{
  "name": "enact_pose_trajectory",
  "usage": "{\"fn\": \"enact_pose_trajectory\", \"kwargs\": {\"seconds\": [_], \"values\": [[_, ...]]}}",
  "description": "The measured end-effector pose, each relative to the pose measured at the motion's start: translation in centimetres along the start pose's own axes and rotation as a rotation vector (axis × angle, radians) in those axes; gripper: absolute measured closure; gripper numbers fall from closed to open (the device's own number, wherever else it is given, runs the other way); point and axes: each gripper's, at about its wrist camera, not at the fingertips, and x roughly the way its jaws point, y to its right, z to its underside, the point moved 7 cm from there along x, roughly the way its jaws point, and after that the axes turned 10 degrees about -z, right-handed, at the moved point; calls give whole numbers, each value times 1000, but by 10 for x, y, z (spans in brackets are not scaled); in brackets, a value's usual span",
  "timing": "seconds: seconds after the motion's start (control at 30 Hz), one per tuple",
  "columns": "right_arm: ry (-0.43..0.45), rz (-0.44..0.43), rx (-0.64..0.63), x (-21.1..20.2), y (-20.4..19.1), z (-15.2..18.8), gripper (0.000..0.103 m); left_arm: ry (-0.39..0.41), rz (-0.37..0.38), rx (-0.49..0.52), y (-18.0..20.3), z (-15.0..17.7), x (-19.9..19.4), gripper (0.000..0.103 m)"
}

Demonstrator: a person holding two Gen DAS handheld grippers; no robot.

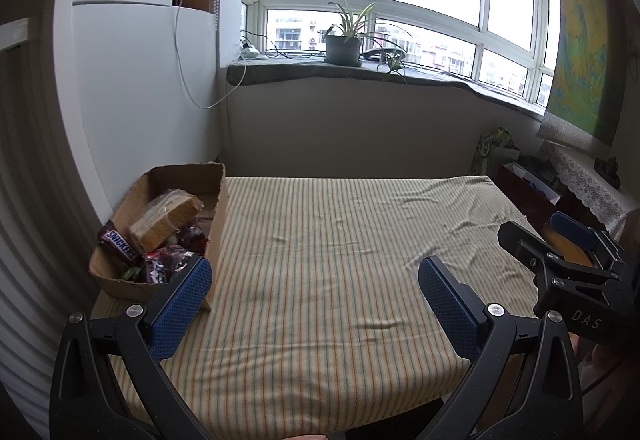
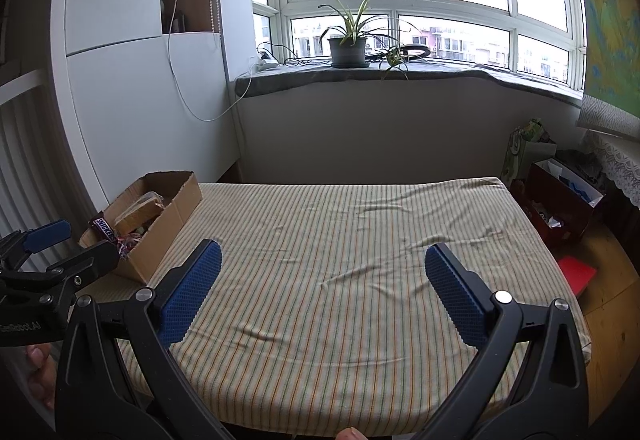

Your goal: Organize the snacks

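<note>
**Snack box at far left, both grippers empty**

Cardboard box [image 1: 160,236] sits on the striped cloth's [image 1: 340,260] left edge, just ahead-left of my left gripper [image 1: 316,304]. Inside: Snickers bar [image 1: 120,244], a wrapped loaf-like pack [image 1: 166,220], other wrappers, contents unclear. My left and right gripper [image 2: 322,296] both gape wide, holding nothing, touching nothing.
</note>
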Motion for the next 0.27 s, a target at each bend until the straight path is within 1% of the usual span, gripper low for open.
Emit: {"fn": "enact_pose_trajectory", "kwargs": {"seconds": [0.03,0.1,0.17,0.27], "values": [[-1,0,1,0,0,1,0,3,-2,-1,0,0,0,0],[-2,1,2,1,1,1,0,23,-41,-8,-3,-1,-2,0],[-3,3,2,2,1,1,0,39,-62,7,-3,-2,-5,0],[-2,2,1,2,2,1,0,40,-66,6,-4,-3,-5,0]]}}
